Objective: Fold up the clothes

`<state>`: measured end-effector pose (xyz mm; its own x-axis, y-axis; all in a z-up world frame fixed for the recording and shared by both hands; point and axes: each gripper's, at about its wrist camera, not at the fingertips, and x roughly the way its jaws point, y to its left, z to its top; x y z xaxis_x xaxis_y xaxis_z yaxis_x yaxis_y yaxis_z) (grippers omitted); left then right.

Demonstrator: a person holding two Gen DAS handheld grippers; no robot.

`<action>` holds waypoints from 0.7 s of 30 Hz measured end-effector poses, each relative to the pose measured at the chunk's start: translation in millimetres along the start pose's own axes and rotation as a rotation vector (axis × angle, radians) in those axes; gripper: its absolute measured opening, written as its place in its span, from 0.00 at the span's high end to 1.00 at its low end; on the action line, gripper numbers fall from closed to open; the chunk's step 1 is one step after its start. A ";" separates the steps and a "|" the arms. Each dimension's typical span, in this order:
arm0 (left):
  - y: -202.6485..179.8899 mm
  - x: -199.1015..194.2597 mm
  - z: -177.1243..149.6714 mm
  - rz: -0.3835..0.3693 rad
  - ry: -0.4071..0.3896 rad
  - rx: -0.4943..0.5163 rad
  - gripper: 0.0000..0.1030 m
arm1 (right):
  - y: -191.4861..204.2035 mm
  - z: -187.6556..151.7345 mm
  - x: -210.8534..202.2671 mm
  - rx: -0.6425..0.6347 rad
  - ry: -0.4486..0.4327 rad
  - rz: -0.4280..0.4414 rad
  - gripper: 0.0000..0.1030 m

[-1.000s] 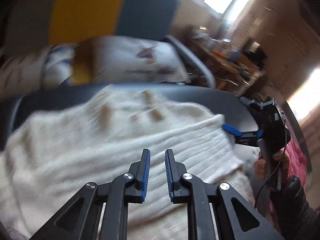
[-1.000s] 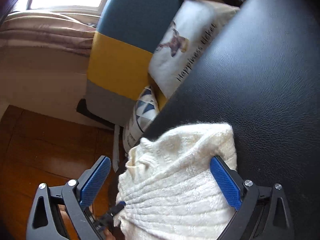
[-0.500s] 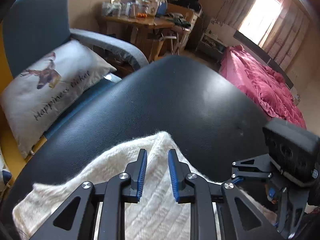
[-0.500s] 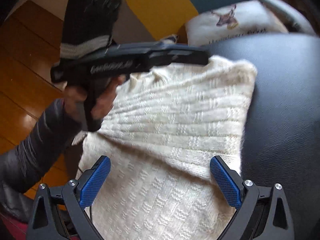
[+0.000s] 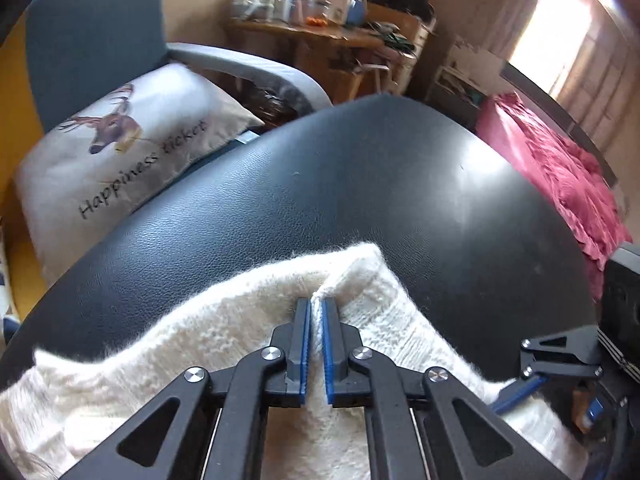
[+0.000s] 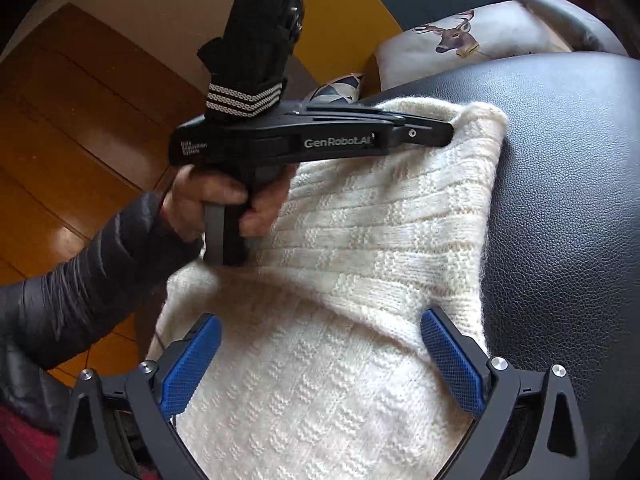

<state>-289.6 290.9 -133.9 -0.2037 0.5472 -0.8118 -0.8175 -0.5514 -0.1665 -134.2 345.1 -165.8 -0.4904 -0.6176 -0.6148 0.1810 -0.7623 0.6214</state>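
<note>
Lying on the black tabletop is a fluffy white sweater, folded over itself near the front edge. A little ridge of its wool near the far corner is pinched by the left hand-held gripper, whose jaws have just been closing and are now almost together with wool between them. The right hand-held gripper is held wide above the sweater, and nothing is gripped by it. A deer pillow is seen on the chair behind.
</note>
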 end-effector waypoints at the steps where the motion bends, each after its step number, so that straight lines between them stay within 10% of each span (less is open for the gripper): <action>1: -0.5 -2.7 -1.7 0.005 -0.006 -0.009 0.92 | 1.5 0.7 0.7 -0.005 0.006 -0.009 0.01; 7: 32.1 -58.6 -16.8 0.015 -0.088 -0.204 0.85 | 5.7 0.4 -1.6 -0.023 0.016 -0.049 0.01; 21: 126.9 -197.2 -191.0 0.220 -0.230 -0.606 0.85 | 26.2 2.5 3.5 -0.023 0.021 -0.223 0.01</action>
<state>-250.2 -7.2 -101.7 -0.4947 0.4646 -0.7344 -0.3115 -0.8837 -0.3493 -133.3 323.4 -150.5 -0.5030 -0.4366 -0.7459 0.0897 -0.8847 0.4574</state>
